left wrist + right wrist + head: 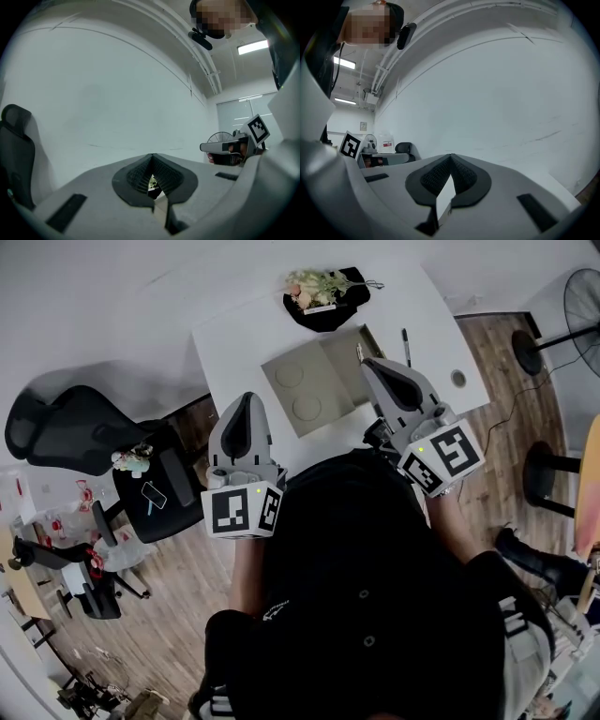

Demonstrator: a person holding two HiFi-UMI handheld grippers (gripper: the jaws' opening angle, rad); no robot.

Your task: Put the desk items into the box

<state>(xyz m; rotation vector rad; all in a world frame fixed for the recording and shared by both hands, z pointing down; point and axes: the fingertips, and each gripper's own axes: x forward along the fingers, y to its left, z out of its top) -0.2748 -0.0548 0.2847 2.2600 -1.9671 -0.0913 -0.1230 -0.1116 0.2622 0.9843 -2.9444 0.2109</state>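
Observation:
An open cardboard box (314,381) with two round marks on its bottom lies on the white desk (234,343). Behind it sits a black dish of flowers (325,292), and a dark pen (406,346) lies to the box's right. My left gripper (248,399) is held over the desk's near edge, left of the box, shut and empty. At the box's right edge my right gripper (368,363) is also shut on nothing. Both gripper views face a pale wall; the left gripper's (151,157) and the right gripper's (451,157) pads meet.
A black office chair (66,427) and a black stool with a phone on it (155,491) stand left of the desk. A floor fan (574,301) is at the far right. A cable hole (457,379) sits near the desk's right edge.

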